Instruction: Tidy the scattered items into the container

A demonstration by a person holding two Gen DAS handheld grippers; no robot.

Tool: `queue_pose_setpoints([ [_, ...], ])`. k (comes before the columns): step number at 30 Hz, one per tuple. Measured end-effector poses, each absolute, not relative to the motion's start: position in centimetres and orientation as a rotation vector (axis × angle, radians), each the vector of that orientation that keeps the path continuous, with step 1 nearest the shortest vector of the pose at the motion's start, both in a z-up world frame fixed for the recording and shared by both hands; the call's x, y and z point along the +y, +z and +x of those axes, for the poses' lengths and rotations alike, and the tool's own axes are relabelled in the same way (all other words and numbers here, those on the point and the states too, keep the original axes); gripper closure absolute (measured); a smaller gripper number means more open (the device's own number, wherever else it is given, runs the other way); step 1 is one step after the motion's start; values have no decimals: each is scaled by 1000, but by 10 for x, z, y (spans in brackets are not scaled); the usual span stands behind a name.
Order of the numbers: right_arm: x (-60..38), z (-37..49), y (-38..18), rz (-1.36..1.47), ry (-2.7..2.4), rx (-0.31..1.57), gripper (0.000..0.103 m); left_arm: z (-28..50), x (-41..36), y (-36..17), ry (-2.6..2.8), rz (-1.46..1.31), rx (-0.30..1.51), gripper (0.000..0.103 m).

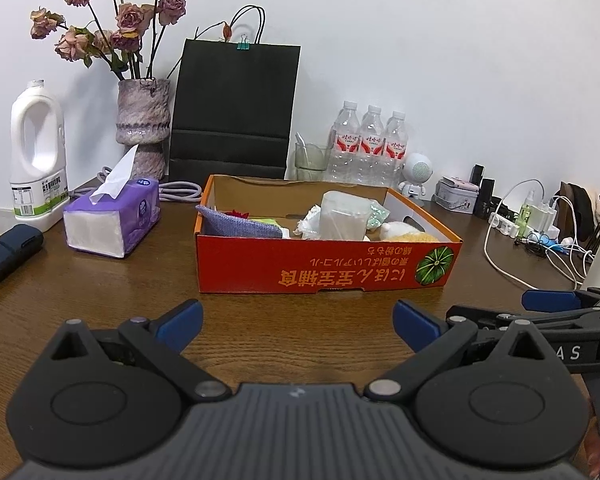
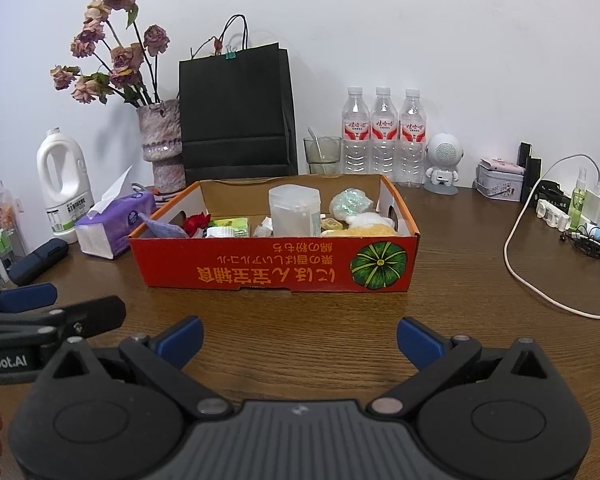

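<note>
From the left wrist, the left gripper (image 1: 298, 326) hangs with fingers wide apart over the worktop (image 1: 100, 300), the red box (image 1: 324, 264) mid-table, filled with small items. From the right wrist, the right gripper (image 2: 300, 342) gapes empty too, near the box's front wall.

Tabletop (image 2: 460, 280): brown wood grain, smooth, slight sheen. Box (image 2: 268, 268) ahead of gripper: printed cardboard, matt. Bag (image 2: 236, 120) behind it: matt black paper. Bottles (image 2: 384, 136): clear glossy plastic.

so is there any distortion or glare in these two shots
Left wrist view: fisheye bends the table edge, dark vignette in the top corners, the orange box sharp. Right wrist view: same bowing, soft flower shadow on the wall, no strong glare.
</note>
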State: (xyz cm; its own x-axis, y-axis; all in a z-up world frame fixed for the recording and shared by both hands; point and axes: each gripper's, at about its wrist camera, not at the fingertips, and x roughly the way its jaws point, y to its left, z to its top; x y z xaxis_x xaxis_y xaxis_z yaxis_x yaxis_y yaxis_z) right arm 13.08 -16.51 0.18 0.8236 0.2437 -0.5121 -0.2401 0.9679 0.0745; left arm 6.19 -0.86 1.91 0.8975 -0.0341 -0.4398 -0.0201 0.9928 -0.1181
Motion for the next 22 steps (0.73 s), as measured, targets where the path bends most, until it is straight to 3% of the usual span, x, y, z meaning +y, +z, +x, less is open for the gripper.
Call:
queue_pose_setpoints([
  [22, -164, 129, 3, 5, 255, 544, 0, 57, -11, 17, 9, -98, 418, 0],
])
